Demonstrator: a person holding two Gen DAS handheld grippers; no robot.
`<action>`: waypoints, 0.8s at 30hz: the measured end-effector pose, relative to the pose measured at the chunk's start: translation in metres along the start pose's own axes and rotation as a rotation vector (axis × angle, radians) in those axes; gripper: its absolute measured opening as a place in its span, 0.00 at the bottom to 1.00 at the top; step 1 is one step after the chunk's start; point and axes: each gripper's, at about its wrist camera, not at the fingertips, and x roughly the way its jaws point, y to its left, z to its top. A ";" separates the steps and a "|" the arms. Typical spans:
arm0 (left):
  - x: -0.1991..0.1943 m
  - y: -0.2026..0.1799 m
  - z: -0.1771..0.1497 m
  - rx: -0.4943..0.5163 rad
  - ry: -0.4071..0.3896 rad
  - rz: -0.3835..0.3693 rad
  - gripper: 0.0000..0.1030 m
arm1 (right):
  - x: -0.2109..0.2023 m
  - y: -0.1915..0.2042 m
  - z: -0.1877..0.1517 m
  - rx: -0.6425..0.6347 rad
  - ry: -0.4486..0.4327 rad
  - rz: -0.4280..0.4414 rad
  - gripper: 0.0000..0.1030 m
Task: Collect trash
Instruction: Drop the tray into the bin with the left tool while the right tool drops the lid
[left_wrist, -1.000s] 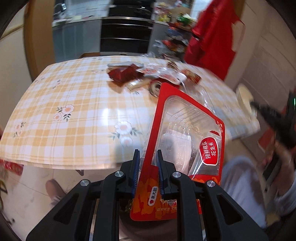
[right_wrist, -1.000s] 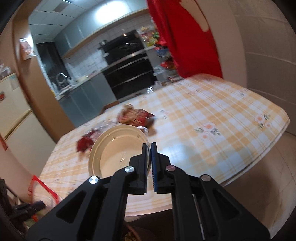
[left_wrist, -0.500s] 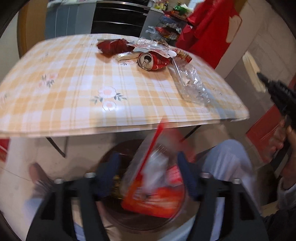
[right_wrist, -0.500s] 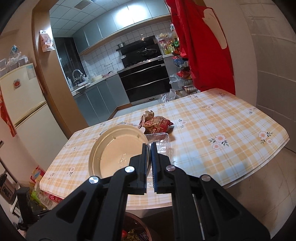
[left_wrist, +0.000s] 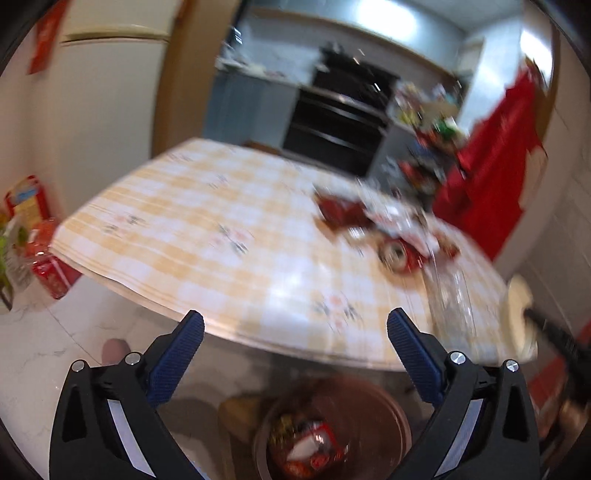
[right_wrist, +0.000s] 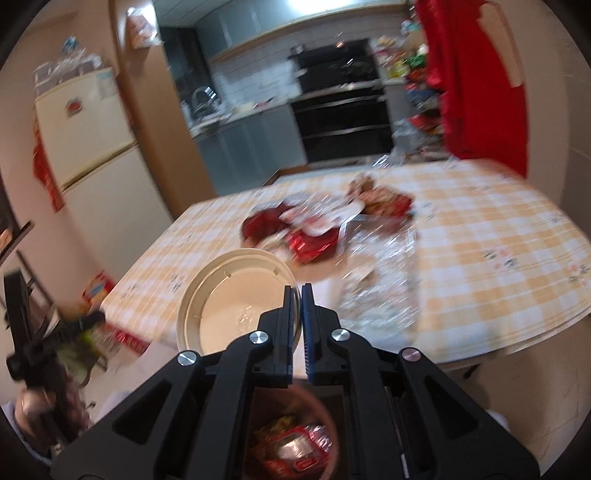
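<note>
Hovering over bin (left_wrist: 332, 435), L gripper (left_wrist: 295, 328) jaws just opened wide, nothing btwn them; red wrapper (left_wrist: 314, 446) lies inside. R gripper (right_wrist: 298, 295) clamps cream bowl (right_wrist: 236, 299) by rim. Risk: thin rim grip slips w/ fast swing, bowl misses bin.

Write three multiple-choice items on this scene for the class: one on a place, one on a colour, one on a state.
1. Where is the red snack bag?
A in the bin
B on the table
C in the left tool

2. What colour is the tablecloth?
A blue stripes
B yellow and white checks
C plain green

3. How is the right tool?
A wide open
B shut on the cream lid
C shut on a can

Key: 1 A, it lies inside the brown bin. 2 B, checks show in both views. 3 B, its pads pinch the rim of the cream lid.
</note>
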 end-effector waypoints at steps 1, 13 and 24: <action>-0.003 0.004 0.001 -0.013 -0.018 0.006 0.94 | 0.003 0.005 -0.003 -0.009 0.016 0.012 0.08; -0.018 0.017 -0.005 -0.005 -0.054 0.060 0.94 | 0.022 0.037 -0.019 -0.052 0.132 0.147 0.33; -0.011 0.008 -0.009 0.041 -0.033 0.063 0.94 | 0.023 0.027 -0.017 -0.032 0.106 0.009 0.95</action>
